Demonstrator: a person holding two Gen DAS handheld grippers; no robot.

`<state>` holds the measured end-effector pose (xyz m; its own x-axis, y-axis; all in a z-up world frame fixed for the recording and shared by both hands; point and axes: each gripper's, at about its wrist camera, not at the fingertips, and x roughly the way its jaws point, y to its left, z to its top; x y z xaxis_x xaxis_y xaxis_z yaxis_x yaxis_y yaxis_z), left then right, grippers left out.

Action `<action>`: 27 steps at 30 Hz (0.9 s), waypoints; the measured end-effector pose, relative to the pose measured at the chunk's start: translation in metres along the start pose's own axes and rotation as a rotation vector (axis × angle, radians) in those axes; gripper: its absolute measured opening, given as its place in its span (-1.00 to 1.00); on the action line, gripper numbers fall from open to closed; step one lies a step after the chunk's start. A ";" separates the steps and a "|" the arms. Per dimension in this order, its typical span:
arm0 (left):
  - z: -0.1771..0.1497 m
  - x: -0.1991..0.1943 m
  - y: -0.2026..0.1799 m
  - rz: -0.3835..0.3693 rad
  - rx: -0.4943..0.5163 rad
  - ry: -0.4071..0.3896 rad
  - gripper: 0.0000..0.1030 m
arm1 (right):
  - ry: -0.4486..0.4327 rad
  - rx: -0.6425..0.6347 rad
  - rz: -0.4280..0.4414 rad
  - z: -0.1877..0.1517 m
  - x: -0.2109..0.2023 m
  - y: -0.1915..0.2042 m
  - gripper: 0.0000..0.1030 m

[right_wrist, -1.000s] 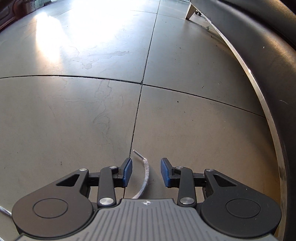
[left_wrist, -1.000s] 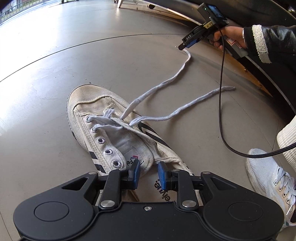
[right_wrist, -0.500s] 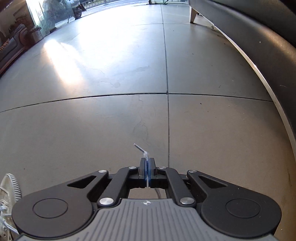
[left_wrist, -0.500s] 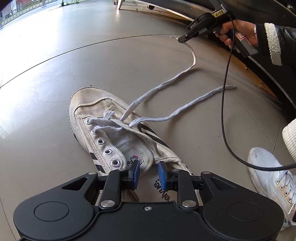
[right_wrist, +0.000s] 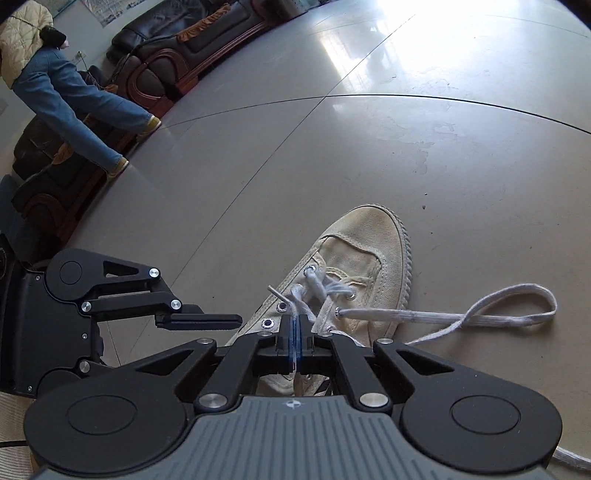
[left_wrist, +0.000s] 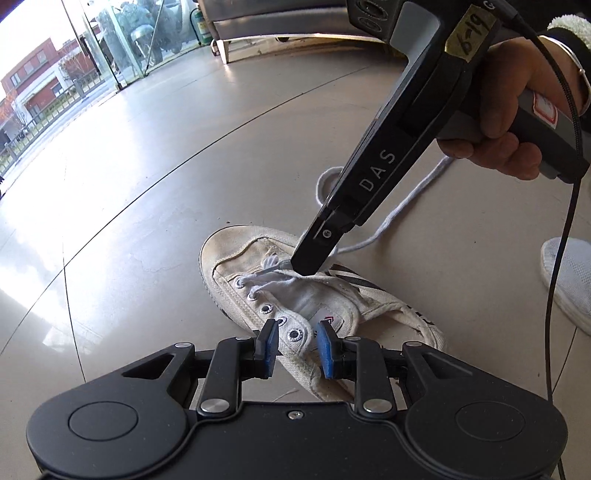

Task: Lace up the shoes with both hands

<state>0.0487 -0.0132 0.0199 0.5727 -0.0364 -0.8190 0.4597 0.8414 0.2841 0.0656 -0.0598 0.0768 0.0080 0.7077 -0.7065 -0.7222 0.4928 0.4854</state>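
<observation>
A worn white canvas shoe (left_wrist: 295,295) lies on the grey floor, its lower eyelets laced. My right gripper (right_wrist: 295,325) is shut on the end of the white lace (right_wrist: 517,306), and the stiff tip (right_wrist: 275,291) pokes out past the pads. That gripper (left_wrist: 304,266) hovers right over the laced eyelets. My left gripper (left_wrist: 296,345) is low at the shoe's ankle end. Its jaws are opening, with the top eyelet flap (left_wrist: 295,334) showing between the blue pads, which do not press on it. The rest of the lace trails in a loop beyond the toe.
A person's foot in a white sneaker (left_wrist: 569,280) stands right of the shoe. A black cable (left_wrist: 565,258) hangs from the right gripper. Dark sofas (right_wrist: 155,66) line the far wall, where a person in jeans (right_wrist: 66,96) walks. A metal-based bench (left_wrist: 277,26) stands behind.
The right gripper closed on the lace end far out on the floor and carried it back over the shoe's eyelets. The left gripper rose slightly and rolled.
</observation>
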 end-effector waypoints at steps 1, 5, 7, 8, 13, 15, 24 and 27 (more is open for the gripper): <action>0.000 0.002 -0.004 0.019 0.043 0.000 -0.49 | 0.001 -0.001 -0.014 0.000 0.000 0.002 -0.97; 0.002 0.007 -0.017 0.058 0.150 -0.004 -0.44 | 0.009 0.006 -0.024 0.005 -0.001 -0.001 -0.97; 0.004 0.010 -0.022 0.069 0.178 -0.001 -0.45 | 0.006 0.008 -0.029 0.004 0.001 -0.002 -0.97; 0.005 0.012 -0.024 0.076 0.193 -0.002 -0.45 | 0.006 0.009 -0.028 0.004 0.002 -0.003 -0.97; 0.004 0.025 -0.042 0.128 0.344 0.023 -0.44 | 0.005 0.017 -0.024 0.000 0.004 -0.007 -0.97; 0.001 0.030 -0.049 0.152 0.394 0.024 -0.44 | 0.007 0.015 -0.023 -0.001 0.006 -0.007 -0.97; 0.002 0.030 -0.064 0.188 0.495 0.031 -0.49 | 0.006 0.020 -0.022 -0.001 0.009 -0.012 -0.97; 0.003 0.033 -0.064 0.201 0.479 0.048 -0.48 | 0.008 0.021 -0.021 -0.001 0.010 -0.014 -0.97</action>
<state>0.0404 -0.0696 -0.0242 0.6550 0.1342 -0.7436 0.6097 0.4874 0.6250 0.0752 -0.0599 0.0625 0.0171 0.6933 -0.7205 -0.7072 0.5178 0.4814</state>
